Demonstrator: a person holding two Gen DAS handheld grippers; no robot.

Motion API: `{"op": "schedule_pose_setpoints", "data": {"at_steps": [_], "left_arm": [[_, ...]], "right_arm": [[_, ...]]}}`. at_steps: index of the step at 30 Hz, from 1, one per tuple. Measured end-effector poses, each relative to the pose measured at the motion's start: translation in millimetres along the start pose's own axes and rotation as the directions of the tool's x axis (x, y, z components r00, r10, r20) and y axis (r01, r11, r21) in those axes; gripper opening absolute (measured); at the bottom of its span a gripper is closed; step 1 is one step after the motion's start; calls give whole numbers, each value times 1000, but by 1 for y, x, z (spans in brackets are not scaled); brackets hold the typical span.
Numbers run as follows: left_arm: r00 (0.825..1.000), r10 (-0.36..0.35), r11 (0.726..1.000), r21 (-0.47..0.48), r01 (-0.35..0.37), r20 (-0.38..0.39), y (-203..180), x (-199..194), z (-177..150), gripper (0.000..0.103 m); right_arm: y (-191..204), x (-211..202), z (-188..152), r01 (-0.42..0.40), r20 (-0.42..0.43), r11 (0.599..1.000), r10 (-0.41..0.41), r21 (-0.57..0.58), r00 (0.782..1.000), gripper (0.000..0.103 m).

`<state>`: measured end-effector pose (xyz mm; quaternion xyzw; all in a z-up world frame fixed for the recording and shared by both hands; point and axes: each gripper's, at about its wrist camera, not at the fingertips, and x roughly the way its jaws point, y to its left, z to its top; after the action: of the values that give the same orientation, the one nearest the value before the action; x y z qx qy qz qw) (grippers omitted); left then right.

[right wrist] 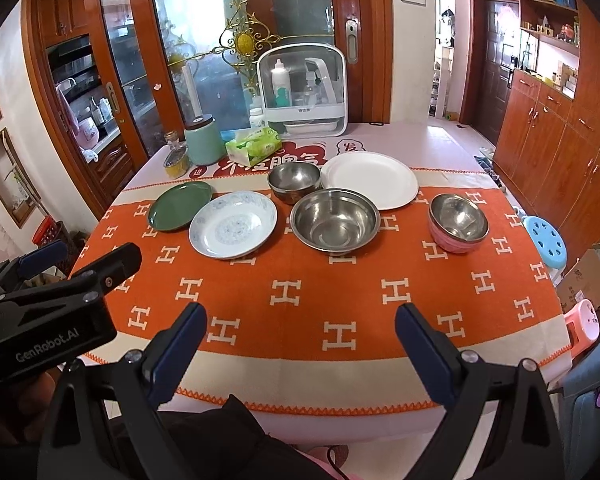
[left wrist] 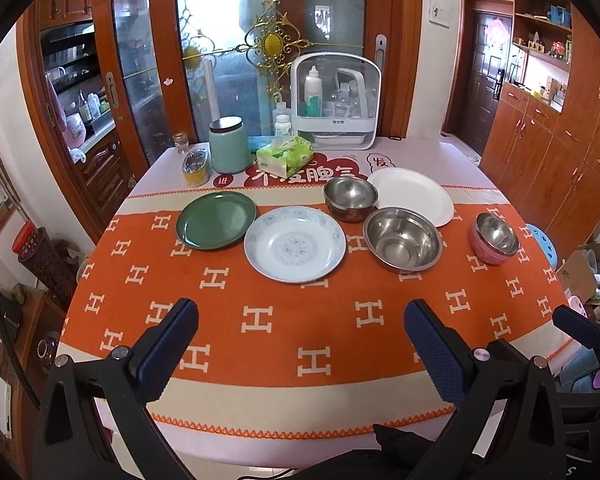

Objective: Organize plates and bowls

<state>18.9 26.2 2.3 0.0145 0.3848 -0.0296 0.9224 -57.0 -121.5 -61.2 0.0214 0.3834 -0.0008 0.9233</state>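
Green plate (left wrist: 216,220): lying flat at centre left of the left wrist frame, its right rim just beside the patterned plate.
Patterned plate (left wrist: 295,245): sitting at the frame's centre on the orange cloth, white with pale blue rings, empty.
White plate (left wrist: 412,196): resting right of centre, farther back, partly hidden behind two steel bowls.
Small steel bowl (left wrist: 351,199): standing above centre, touching the white plate's left edge.
Large steel bowl (left wrist: 402,239): sitting right of centre, just in front of the small one, overlapping the white plate's near rim in view.
Pink bowl (left wrist: 494,239): standing alone at the right, steel-lined, well apart from the others.
Left gripper (left wrist: 300,344): hovering at the bottom of the frame over the near cloth, fingers spread wide, gripping nothing.
Right gripper (right wrist: 300,344): hanging at the bottom of its own frame, likewise released and empty.
Tablecloth (left wrist: 300,320): spreading orange with white H marks across the table.
Background: a tissue pack (left wrist: 285,156), teal canister (left wrist: 230,145) and white bottle case (left wrist: 336,102) are standing at the upper centre.
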Motion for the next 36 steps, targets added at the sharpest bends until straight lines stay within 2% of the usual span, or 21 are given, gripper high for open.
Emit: {"op": "schedule_pose_setpoints", "data": {"at_steps": [5,19,31,36], "left_arm": [[1000,-22,1000,17,22,14,9,-1,2,102],[996,-82,996,41,81,19,19,1,5,102],[991,-128,991,34,130,-46,-1,24,13,102],[989,-122,991,53,127,-80,-20,43,21,102]], "right_arm": [[7,-7,-3,22,23,1000,-22,18,999,96],[12,-13,-9,52,11,995,-53,86,999,96],[-25,-3,-1,63,-15,982,-61,178,998,96],[-48,8,11,49,-14,978,-47,202,999,96]]}}
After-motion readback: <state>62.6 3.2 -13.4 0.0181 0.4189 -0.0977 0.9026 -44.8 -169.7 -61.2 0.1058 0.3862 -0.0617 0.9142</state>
